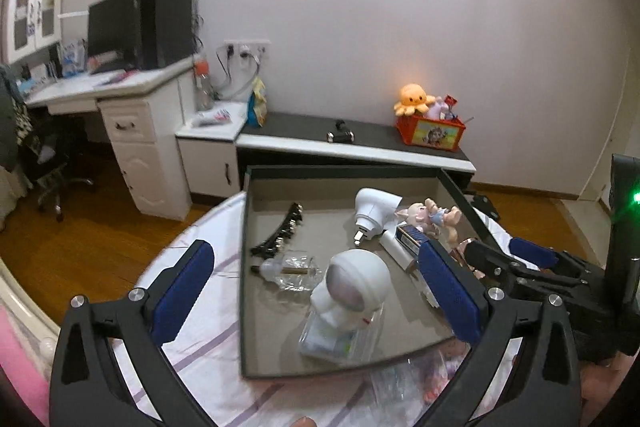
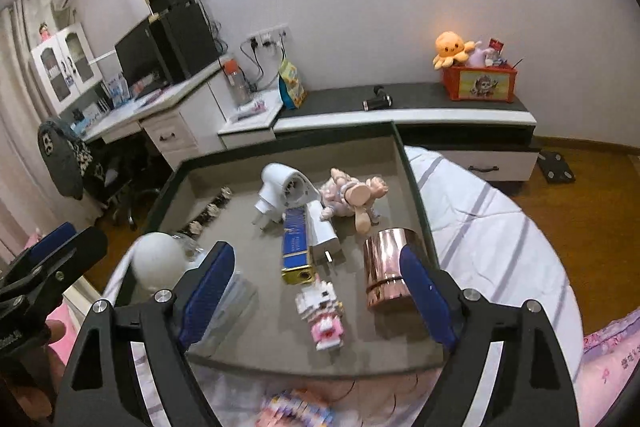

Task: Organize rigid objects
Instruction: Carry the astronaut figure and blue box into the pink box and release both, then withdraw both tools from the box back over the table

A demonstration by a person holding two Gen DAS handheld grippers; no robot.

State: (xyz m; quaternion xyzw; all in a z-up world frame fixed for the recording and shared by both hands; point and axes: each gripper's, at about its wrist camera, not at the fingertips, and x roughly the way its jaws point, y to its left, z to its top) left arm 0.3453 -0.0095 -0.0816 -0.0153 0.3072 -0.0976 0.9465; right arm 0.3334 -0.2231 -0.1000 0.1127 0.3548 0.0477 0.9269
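While both claws hang spread and empty over the tray [image 2: 416, 187], the left claw [image 1: 316, 291] hovers above the white astronaut figure [image 1: 352, 287]. Level, the right claw [image 2: 316, 291] sits beside the copper cup [image 2: 386, 267] near the tray's right wall.

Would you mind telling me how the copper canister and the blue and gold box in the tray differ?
The copper canister is round and mirror-shiny; the blue and gold box is long, rectangular and printed. The canister stands close by the right gripper's finger, near the tray's right wall; the box lies flat mid-tray, against a white charger. Both rest loose inside the tray, and neither is gripped.
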